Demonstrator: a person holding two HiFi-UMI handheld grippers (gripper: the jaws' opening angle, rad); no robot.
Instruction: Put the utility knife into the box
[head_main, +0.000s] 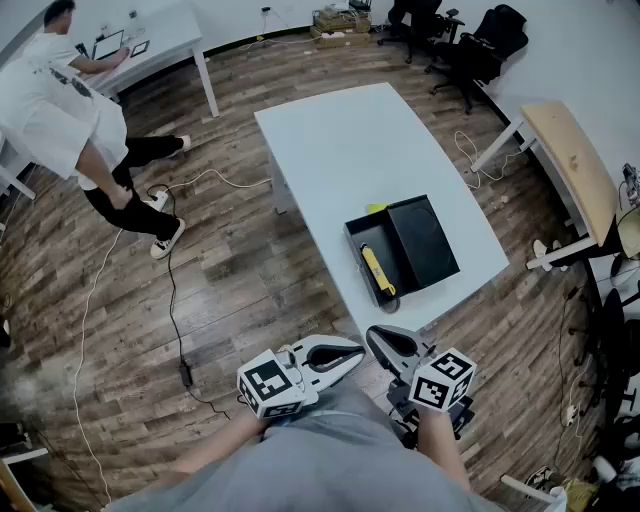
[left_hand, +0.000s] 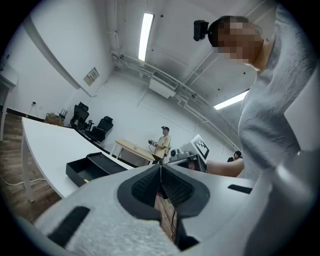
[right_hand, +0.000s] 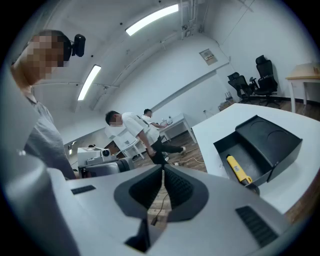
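Note:
A yellow utility knife lies inside the open black box on the white table, near the table's front edge. The box's lid rests against its right side. In the right gripper view the knife shows in the box at the right. My left gripper and right gripper are held close to my body, short of the table, both shut with nothing between their jaws. The left gripper points level, with the box far off at its left.
A person stands at a white desk at the far left. Cables trail across the wooden floor. Black office chairs stand at the back right, and a wooden-topped table is at the right.

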